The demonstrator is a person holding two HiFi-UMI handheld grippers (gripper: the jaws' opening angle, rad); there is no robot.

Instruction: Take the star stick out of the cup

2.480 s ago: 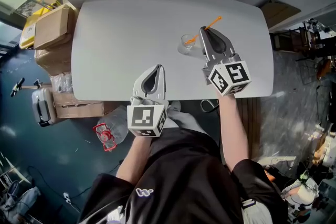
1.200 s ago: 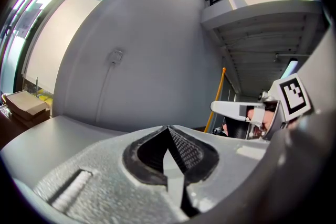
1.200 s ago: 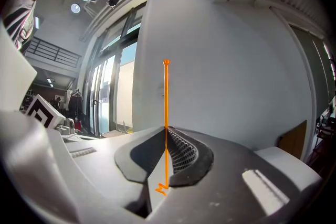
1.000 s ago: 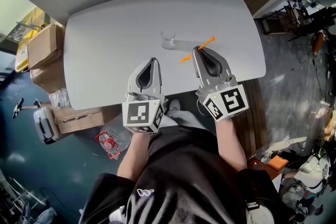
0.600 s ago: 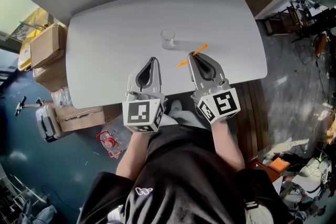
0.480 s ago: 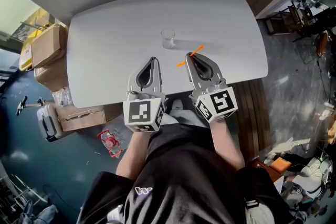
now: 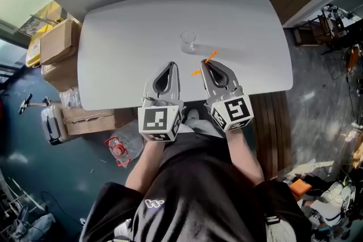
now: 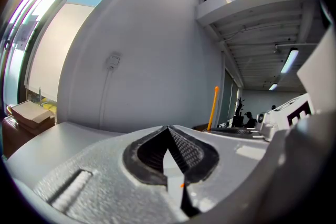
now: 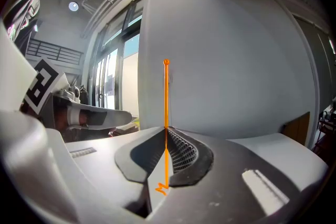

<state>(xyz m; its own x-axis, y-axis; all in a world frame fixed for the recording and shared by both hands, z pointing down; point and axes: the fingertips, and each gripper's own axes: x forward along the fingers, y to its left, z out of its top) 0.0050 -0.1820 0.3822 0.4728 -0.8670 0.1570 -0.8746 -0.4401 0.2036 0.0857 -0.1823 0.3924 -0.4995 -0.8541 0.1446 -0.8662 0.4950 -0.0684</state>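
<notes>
A small clear cup (image 7: 188, 41) stands upright on the white table (image 7: 125, 37), with nothing in it. My right gripper (image 7: 203, 63) is shut on the thin orange star stick (image 7: 206, 60), nearer me than the cup and clear of it. In the right gripper view the stick (image 9: 166, 97) rises straight up from the closed tips of the right gripper (image 9: 166, 128), its zigzag end below the jaws. My left gripper (image 7: 172, 64) is beside it on the left, shut and empty. The left gripper view shows those tips (image 8: 168, 127) meeting and the stick (image 8: 212, 107) off to the right.
Both grippers hover over the table's near edge. Cardboard boxes (image 7: 57, 42) sit on the floor to the left of the table, and a suitcase (image 7: 50, 124) lies below them. A brown board (image 7: 292, 3) leans past the far right corner. A plain wall backs the table.
With the stick in it, the right gripper has drawn back from the cup, toward me and leftward, closer to the left gripper. The left gripper has stayed put.
</notes>
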